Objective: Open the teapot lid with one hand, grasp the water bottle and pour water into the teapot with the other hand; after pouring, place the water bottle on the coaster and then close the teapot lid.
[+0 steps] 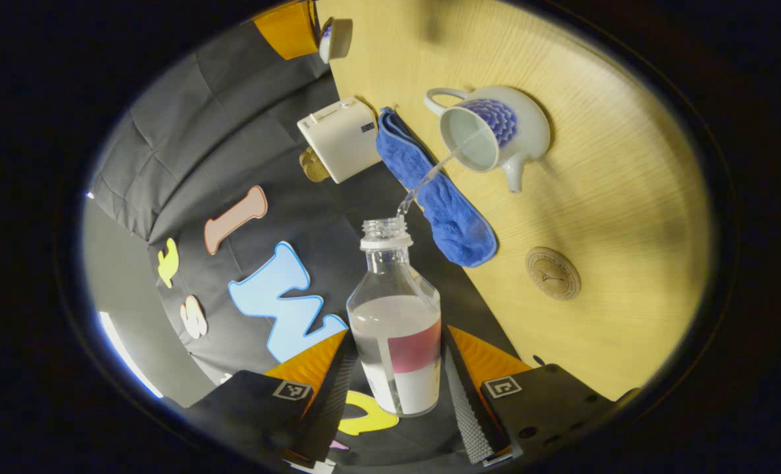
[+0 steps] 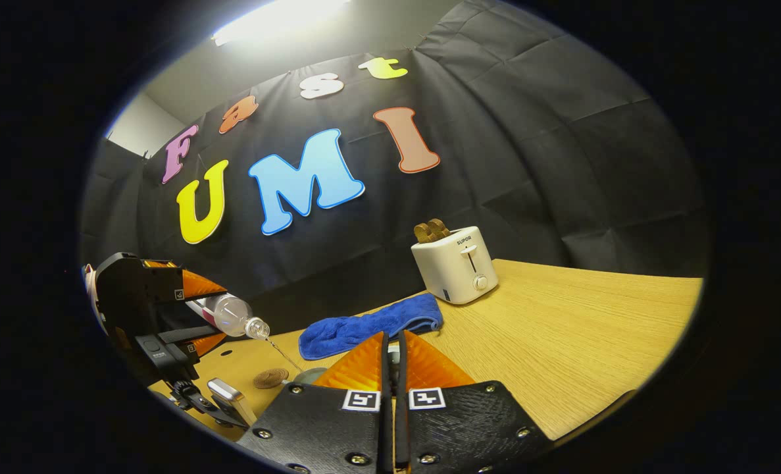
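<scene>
My left gripper (image 1: 398, 349) is shut on the clear water bottle (image 1: 390, 283), which is uncapped and partly full. The bottle is tipped, and a thin stream of water (image 1: 429, 179) runs from its mouth into the white teapot (image 1: 518, 131) with the blue flower, which stands open on the wooden table (image 1: 614, 197). A round coaster (image 1: 553, 273) lies bare near the teapot. In the right gripper view, my right gripper (image 2: 393, 337) is shut on a pale sliver of the teapot lid (image 2: 395, 355), raised beside the pot. The left gripper (image 2: 214, 315) and bottle (image 2: 232, 316) show at the left.
A blue cloth (image 1: 439, 197) lies between the teapot and a white toaster (image 1: 341, 138) with bread in it, at the table's back edge. A small cup (image 1: 335, 38) sits farther along that edge. The toaster (image 2: 456, 264) and cloth (image 2: 370, 324) stand ahead of my right gripper.
</scene>
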The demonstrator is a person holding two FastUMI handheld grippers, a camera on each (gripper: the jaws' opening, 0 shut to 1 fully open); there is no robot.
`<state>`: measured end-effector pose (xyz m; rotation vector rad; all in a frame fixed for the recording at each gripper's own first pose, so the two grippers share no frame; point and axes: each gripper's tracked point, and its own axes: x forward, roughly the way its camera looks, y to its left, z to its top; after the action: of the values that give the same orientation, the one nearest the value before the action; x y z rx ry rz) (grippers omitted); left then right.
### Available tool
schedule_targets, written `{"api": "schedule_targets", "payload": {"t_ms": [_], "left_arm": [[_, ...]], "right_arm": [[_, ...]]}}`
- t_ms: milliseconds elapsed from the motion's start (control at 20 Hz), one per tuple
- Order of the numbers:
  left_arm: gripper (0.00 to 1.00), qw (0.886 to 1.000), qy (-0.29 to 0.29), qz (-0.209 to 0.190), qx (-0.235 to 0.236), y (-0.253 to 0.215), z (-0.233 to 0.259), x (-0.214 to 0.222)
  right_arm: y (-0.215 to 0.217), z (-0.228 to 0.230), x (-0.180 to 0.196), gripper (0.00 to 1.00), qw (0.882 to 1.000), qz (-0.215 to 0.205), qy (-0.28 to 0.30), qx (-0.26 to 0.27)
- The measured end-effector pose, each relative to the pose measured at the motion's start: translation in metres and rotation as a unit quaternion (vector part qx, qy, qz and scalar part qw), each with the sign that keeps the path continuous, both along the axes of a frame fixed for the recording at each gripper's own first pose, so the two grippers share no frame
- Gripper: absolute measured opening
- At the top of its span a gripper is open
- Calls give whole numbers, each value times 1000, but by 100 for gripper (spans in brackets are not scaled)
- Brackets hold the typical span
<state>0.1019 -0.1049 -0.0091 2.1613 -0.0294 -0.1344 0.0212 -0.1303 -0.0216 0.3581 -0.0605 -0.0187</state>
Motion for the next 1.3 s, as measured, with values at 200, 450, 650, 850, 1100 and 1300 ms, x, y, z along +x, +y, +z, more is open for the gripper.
{"api": "schedule_targets", "payload": {"t_ms": [200,450,650,850,1100,1300], "left_arm": [[87,1000,-3,-2,9,-2,2,-1],[87,1000,-7,-5,25,-4,4,-1],[87,999,-13,-13,40,-5,6,-1],[87,998,-17,-18,52,-8,7,-2],[87,997,-19,-24,67,-10,8,-4],[87,996,-24,-29,80,-12,8,-6]], "right_arm": [[0,0,0,1,1000,-1,-1,0],[0,1,0,2,1000,0,-1,2],[-2,1,-1,2,1000,0,-2,4],[-2,2,0,2,1000,0,-2,6],[-2,2,0,2,1000,1,-3,8],[-2,1,-1,2,1000,2,-3,9]]}}
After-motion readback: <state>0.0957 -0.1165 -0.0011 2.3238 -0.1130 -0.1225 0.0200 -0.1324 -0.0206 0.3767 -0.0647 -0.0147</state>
